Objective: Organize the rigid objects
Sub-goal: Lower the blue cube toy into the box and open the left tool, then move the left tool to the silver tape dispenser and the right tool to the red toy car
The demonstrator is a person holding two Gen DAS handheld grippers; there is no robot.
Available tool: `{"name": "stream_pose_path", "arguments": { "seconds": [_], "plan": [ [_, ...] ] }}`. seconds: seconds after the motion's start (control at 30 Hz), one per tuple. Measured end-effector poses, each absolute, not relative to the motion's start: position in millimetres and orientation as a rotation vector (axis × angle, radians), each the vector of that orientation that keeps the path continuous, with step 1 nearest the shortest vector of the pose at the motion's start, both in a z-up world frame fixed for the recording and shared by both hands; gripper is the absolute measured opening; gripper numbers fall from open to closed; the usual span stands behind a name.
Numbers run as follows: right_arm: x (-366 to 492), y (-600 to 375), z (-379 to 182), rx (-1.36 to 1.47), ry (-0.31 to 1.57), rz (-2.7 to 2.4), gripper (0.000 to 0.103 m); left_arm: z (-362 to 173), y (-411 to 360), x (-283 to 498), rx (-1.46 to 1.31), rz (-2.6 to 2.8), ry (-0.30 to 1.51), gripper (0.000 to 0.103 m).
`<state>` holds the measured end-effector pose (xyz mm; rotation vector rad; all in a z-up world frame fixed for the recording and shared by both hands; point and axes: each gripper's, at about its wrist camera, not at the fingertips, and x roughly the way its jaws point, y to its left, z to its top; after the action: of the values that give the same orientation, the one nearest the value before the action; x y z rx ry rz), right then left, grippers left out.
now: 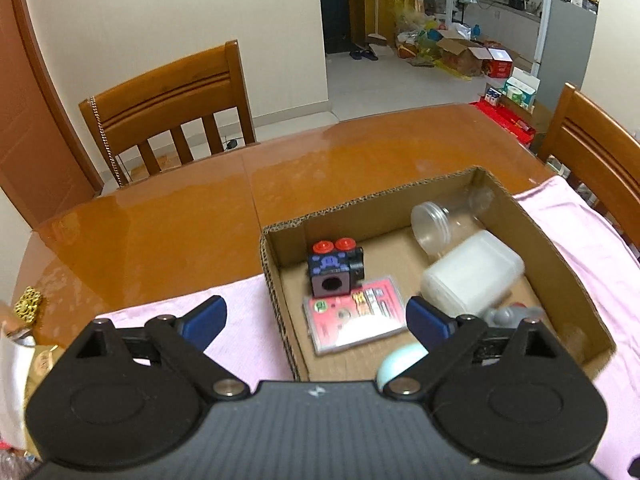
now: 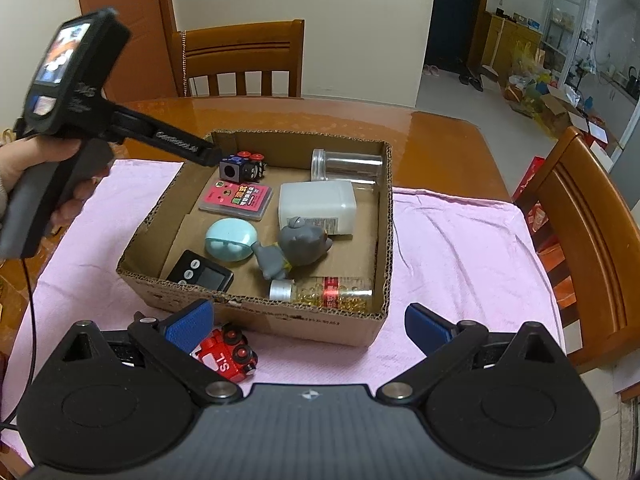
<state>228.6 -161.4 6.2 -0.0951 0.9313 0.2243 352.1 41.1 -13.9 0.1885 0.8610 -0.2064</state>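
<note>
My right claw [image 2: 308,326] stands with its blue pads wide apart and nothing between them, hovering low over the pink cloth [image 2: 460,248] just short of the cardboard box [image 2: 280,320]. The one item outside the box is the red toy train [image 2: 226,356], lying on its side on the cloth, just beside my left-hand pad and close to the box's near wall. I judge this train to be the piece in hand. To take it well I should shift the claw leftward until the train sits centred between the pads, then drop straight down and close across its short body, not on the wheels, which would roll out. The lift must clear the box wall before I travel forward. Inside, the free floor looks to be the near left corner by the black timer [image 2: 200,274] and the pale blue shell [image 2: 231,239]; the grey figurine [image 2: 298,246] and the capsule bottle [image 2: 332,290] crowd the rest. My left claw [image 1: 316,320] is likewise spread and empty, held above the box's left wall [image 1: 276,280]; it should stay clear of my path. The box rests on the cloth over the wooden worktop [image 2: 440,128].
</note>
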Motion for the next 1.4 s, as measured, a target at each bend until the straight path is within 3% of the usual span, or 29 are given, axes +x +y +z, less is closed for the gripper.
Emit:
{"name": "stream_pose_path", "arguments": {
  "seconds": [0.4, 0.87, 1.4],
  "plan": [
    [204, -164, -10, -0.078, 0.925, 0.226, 0.103, 4, 47, 262, 0.178, -0.211, 0.822, 0.097],
    [185, -154, -93, -0.025, 1.008, 0.28, 0.103, -68, 61, 189, 0.159, -0.085, 0.905, 0.097],
    [241, -100, -117, -0.02, 0.96, 0.211, 0.103, -95, 107, 183, 0.11, -0.009, 0.948, 0.097]
  ]
}}
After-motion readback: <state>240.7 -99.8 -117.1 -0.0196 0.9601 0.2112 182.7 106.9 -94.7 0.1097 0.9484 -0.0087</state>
